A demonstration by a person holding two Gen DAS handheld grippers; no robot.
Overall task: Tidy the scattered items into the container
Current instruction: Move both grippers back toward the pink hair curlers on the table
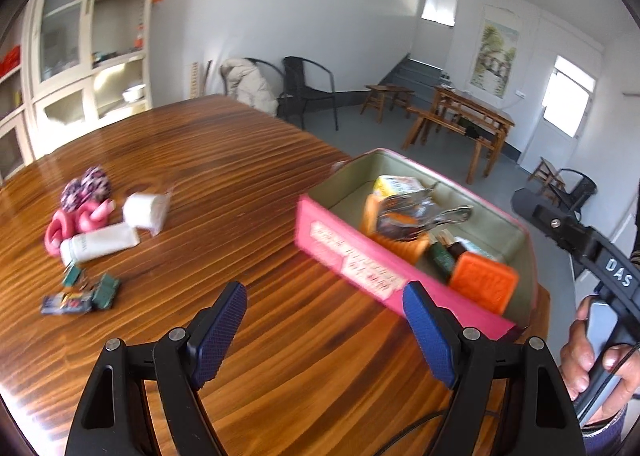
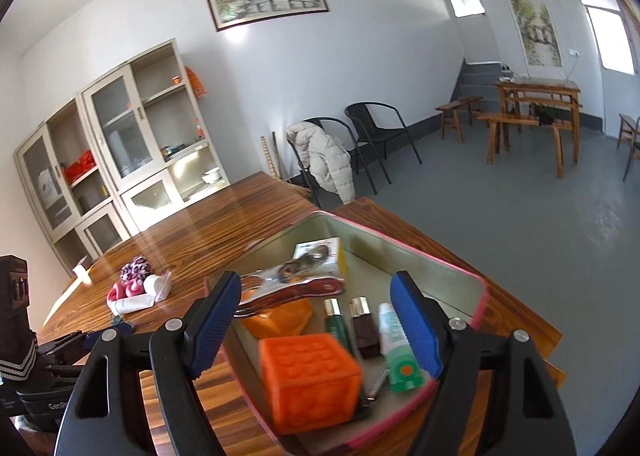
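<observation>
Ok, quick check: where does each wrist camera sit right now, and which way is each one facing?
Left wrist: above the wooden table, behind the open left gripper, facing the pink tin and the loose pile by the white tube; the right hand shows at the edge.
Right wrist: over the tin's near end, behind the open right gripper, looking down at the orange block; the left gripper's body sits at far left.
Shared: pink tin, orange block, white tube, table.
</observation>
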